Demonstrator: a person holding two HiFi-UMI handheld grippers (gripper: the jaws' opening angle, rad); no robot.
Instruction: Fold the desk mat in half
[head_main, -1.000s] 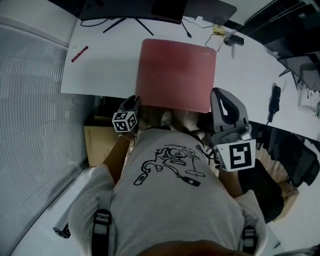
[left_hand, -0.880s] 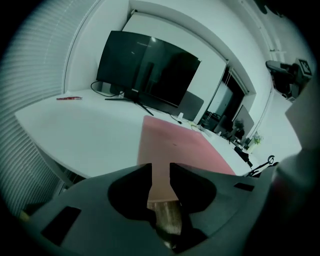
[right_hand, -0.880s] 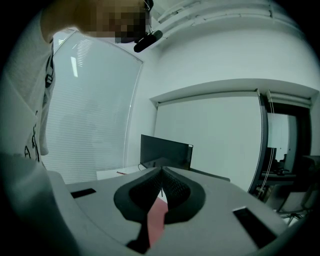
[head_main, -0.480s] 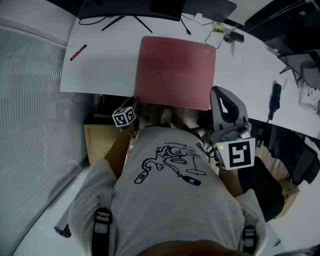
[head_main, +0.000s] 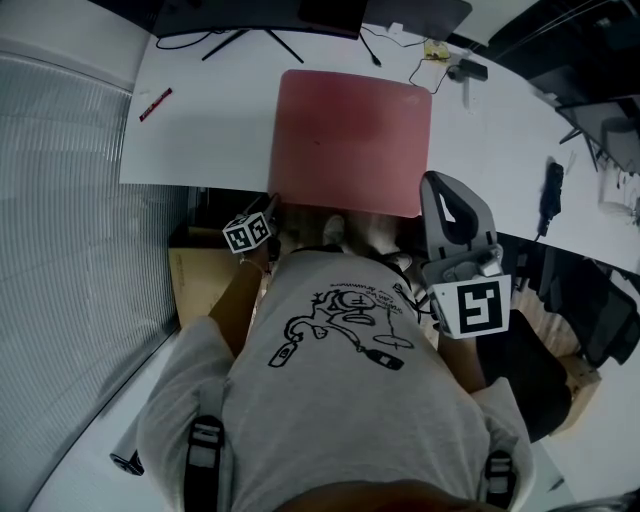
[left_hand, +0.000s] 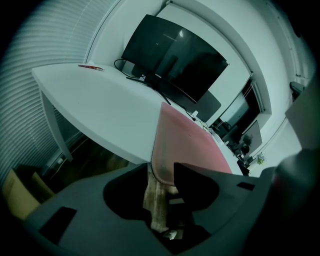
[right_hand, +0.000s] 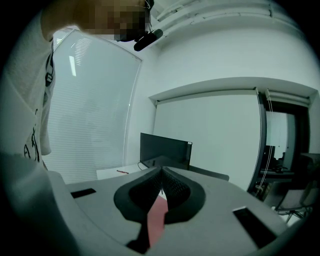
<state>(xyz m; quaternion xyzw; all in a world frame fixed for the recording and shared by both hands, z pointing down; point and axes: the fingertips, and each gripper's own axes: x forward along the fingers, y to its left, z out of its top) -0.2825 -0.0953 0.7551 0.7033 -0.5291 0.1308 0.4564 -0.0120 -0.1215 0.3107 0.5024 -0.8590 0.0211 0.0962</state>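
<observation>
The pink desk mat (head_main: 350, 140) lies flat on the white desk (head_main: 210, 130), its near edge hanging over the front. My left gripper (head_main: 270, 208) is at the mat's near-left corner. In the left gripper view its jaws have just been opening and stand open (left_hand: 162, 172), with the mat corner (left_hand: 162, 160) loose between them. My right gripper (head_main: 435, 185) hovers by the mat's near-right corner. In the right gripper view its tips meet, shut (right_hand: 161, 172), and a strip of mat (right_hand: 157, 217) shows past them.
A monitor (left_hand: 172, 57) and cables (head_main: 425, 60) stand at the desk's back. A red pen (head_main: 158, 105) lies far left, and a black object (head_main: 548, 200) lies on the right. A wooden box (head_main: 195, 285) sits under the desk. Blinds (head_main: 70, 200) run along the left.
My left gripper has sunk lower at the mat's near-left corner and rolled a little. The mat still lies flat. The right gripper has stayed put.
</observation>
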